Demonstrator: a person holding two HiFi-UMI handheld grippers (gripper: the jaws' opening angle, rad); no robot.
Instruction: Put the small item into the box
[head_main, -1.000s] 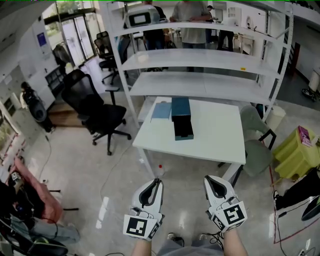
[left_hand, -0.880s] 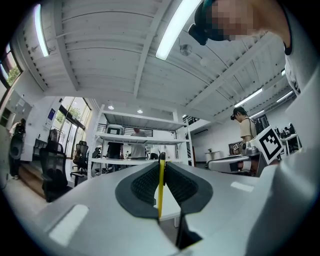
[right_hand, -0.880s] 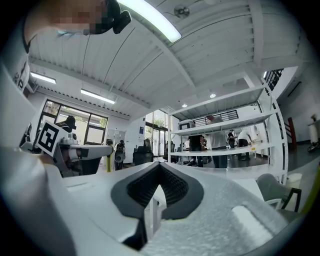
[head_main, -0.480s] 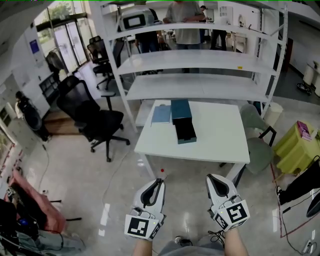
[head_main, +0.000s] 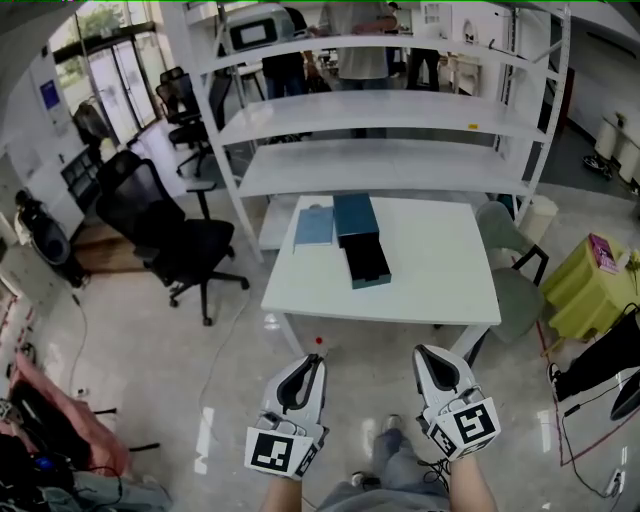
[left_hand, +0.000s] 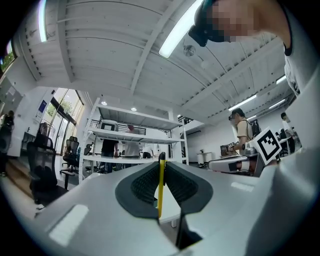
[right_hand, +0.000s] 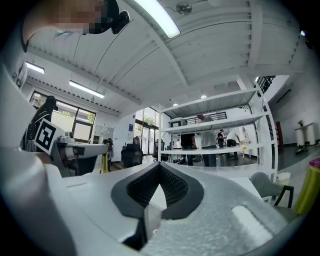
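Observation:
A white table (head_main: 440, 265) stands ahead of me with a dark teal box (head_main: 366, 263) lying open on it, black inside. Its teal lid (head_main: 355, 214) and a pale blue flat piece (head_main: 314, 225) lie just behind. Both grippers hang low over the floor, short of the table. My left gripper (head_main: 316, 358) is shut on a thin yellow stick (left_hand: 161, 190), which stands upright between the pads in the left gripper view (left_hand: 161, 162); its reddish end (head_main: 320, 341) pokes past the tips. My right gripper (head_main: 424, 351) is shut, tips meeting with nothing between them (right_hand: 160, 164).
A tall white shelf rack (head_main: 380, 165) stands right behind the table. A black office chair (head_main: 150, 215) is to the left, a grey-green chair (head_main: 512, 275) and a yellow bin (head_main: 600, 290) to the right. People stand beyond the rack. Cables lie on the floor at right.
The table and rack have drawn slightly nearer and lower in the head view. A leg now shows below the grippers. Both grippers keep their places and jaws.

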